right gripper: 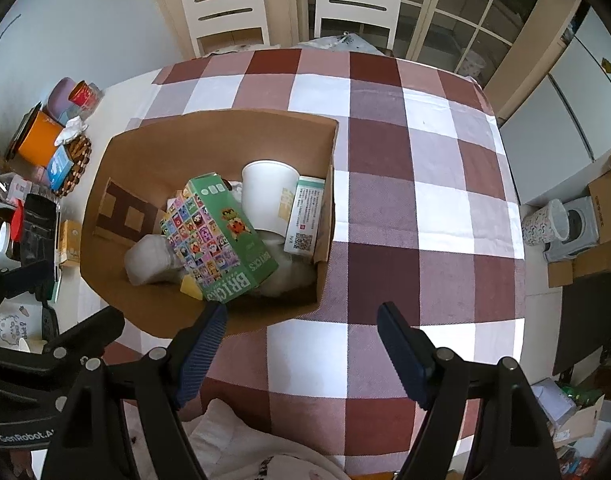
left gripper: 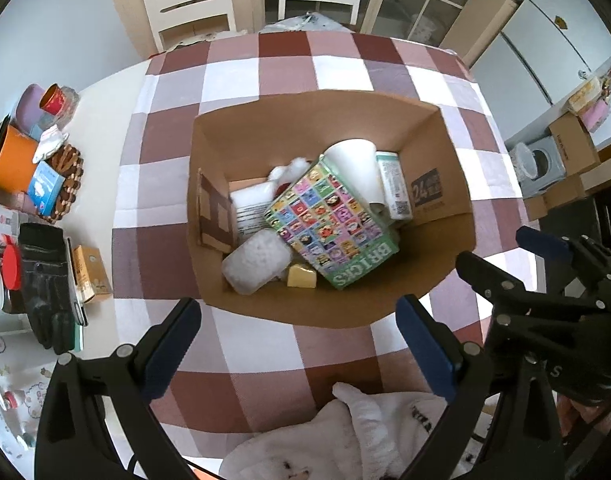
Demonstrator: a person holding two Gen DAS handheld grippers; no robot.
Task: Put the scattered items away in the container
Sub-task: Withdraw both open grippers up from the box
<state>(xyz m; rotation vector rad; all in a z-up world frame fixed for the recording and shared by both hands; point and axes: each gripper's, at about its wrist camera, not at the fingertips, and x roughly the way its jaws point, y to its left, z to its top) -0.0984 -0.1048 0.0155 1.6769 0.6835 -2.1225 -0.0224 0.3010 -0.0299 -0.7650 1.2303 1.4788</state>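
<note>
An open cardboard box [left gripper: 425, 136] stands on the checked tablecloth; it also shows in the right wrist view [right gripper: 153, 144]. Inside lie a green BRICKS box [left gripper: 329, 224] [right gripper: 221, 240], a white paper cup [left gripper: 357, 168] [right gripper: 265, 192], a white-green carton [left gripper: 393, 184] [right gripper: 305, 216], a clear bag [left gripper: 257, 260], a yellow block [left gripper: 301, 276] and white packets. My left gripper [left gripper: 297, 344] is open and empty, above the cloth just in front of the box. My right gripper [right gripper: 301, 344] is open and empty at the box's near right corner; it also appears in the left wrist view [left gripper: 501, 256].
Clutter sits on the table's left side: an orange container [left gripper: 13, 164], a wooden trivet [left gripper: 65, 184], a small tan box [left gripper: 91, 274], a black glove [left gripper: 45, 280] and jars. A white fluffy garment [left gripper: 345, 432] lies at the near edge. White chairs [right gripper: 225, 0] stand behind the table.
</note>
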